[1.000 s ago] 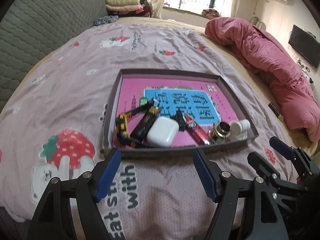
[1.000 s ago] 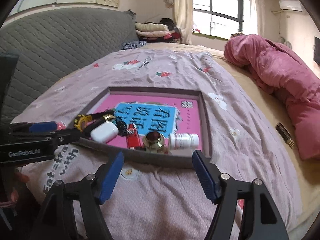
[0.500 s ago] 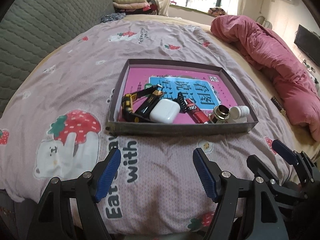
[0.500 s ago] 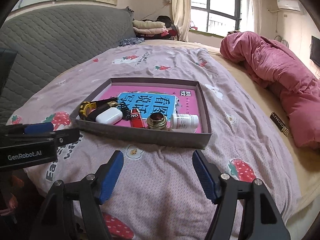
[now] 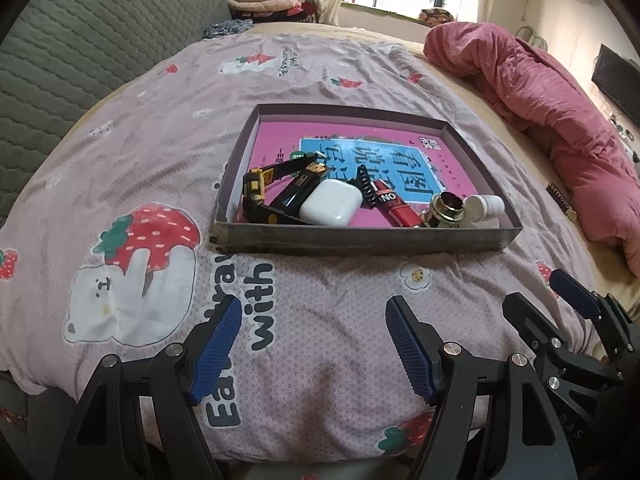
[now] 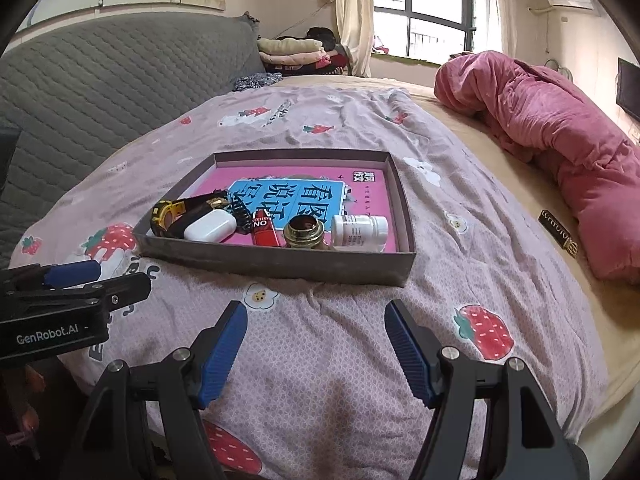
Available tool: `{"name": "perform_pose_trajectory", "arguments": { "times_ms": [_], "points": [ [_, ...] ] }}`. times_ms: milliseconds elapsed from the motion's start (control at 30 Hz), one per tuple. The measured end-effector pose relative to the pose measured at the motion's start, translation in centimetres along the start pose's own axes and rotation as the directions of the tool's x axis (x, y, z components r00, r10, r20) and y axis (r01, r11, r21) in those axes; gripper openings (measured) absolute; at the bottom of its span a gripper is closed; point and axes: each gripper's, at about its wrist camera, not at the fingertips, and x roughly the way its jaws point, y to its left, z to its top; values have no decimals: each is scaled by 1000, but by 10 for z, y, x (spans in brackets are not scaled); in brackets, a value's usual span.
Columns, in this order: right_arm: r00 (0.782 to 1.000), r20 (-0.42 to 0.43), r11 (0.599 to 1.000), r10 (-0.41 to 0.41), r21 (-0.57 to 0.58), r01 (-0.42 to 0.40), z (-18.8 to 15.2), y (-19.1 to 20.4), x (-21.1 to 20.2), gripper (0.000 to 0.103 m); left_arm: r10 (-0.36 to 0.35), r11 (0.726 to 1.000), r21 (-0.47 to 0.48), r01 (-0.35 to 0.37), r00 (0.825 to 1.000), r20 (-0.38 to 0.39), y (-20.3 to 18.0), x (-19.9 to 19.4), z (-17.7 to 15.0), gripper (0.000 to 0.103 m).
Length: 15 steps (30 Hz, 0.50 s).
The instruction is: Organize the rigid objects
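Both grippers are hanging low over the near edge of the bed [image 5: 168, 128], well short of the tray [image 5: 360, 240] lying ahead of them. The left gripper [image 5: 314, 346] is standing with its jaws spread wide and nothing between them; the right gripper [image 6: 316, 346] is likewise gaping and empty.

The rigid things are all sitting in the tray, crowded along its near wall: ahead and slightly left of the right gripper a yellow-and-black toy digger [image 6: 170, 212], a white earbud case [image 6: 210, 226] touching it, a black hair claw [image 6: 239, 209], and a red tube [image 6: 265, 232]; straight ahead a brass fitting [image 6: 305, 232]; and just right of that a white pill bottle [image 6: 360, 230] lying on its side.

This layout is fitting either a tray already filled or a pile waiting to be spread out, so I am judging no move as due. Any grasp here is calling for care: the pieces are touching, the bottle is likely to roll, and the soft bedding is giving under the tray
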Motion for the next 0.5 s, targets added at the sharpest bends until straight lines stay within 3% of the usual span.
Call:
{"name": "perform_pose_trajectory", "arguments": {
  "times_ms": [500],
  "points": [
    [1000,-31,1000,-2,-27,1,-7,4,18,71,17,1000,7,-17,999,-33,0,20,-6,76]
  ]
}}
